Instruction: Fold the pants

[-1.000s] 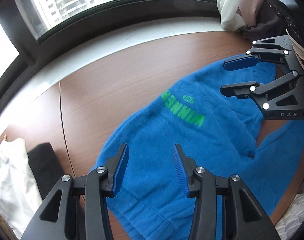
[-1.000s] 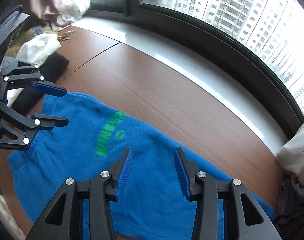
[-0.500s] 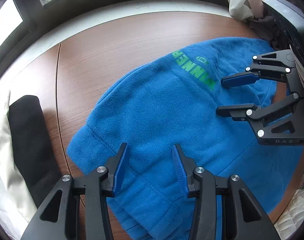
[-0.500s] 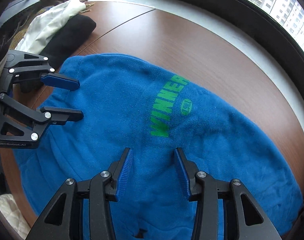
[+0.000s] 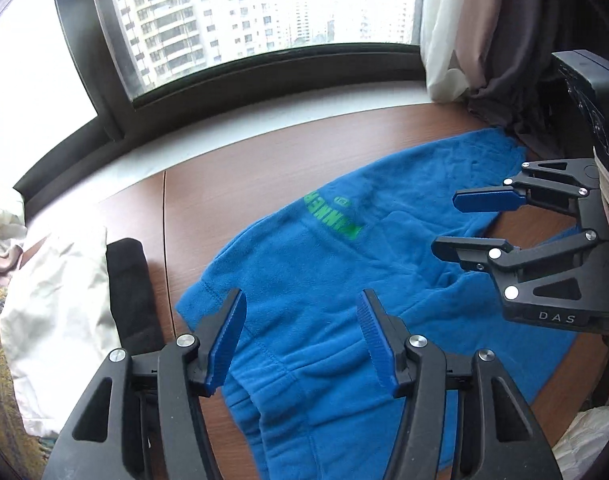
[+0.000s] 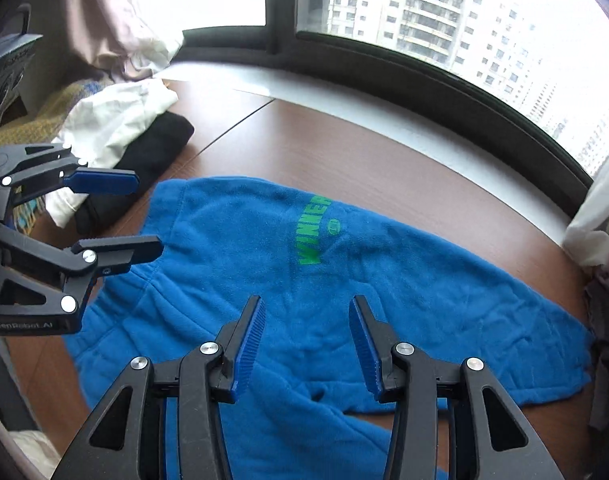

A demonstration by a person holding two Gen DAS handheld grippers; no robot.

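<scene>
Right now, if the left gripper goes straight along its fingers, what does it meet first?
Probably the blue fleece pants on the brown wooden table; the left gripper, jaws opening, holds nothing. Depth is uncertain.

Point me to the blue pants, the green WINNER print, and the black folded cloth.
blue pants [image 6: 424, 296]: right wrist view, mid leg fabric.
green WINNER print [image 6: 314, 230]: right wrist view, middle letters.
black folded cloth [image 5: 130, 288]: left wrist view, centre of its top.

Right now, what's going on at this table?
A person holds a two-finger gripper in each hand above blue fleece pants spread on a wooden table by the window. Neither grips the fabric: the left gripper has empty jaws that are opening, and the right gripper is open. No fold started yet.
</scene>
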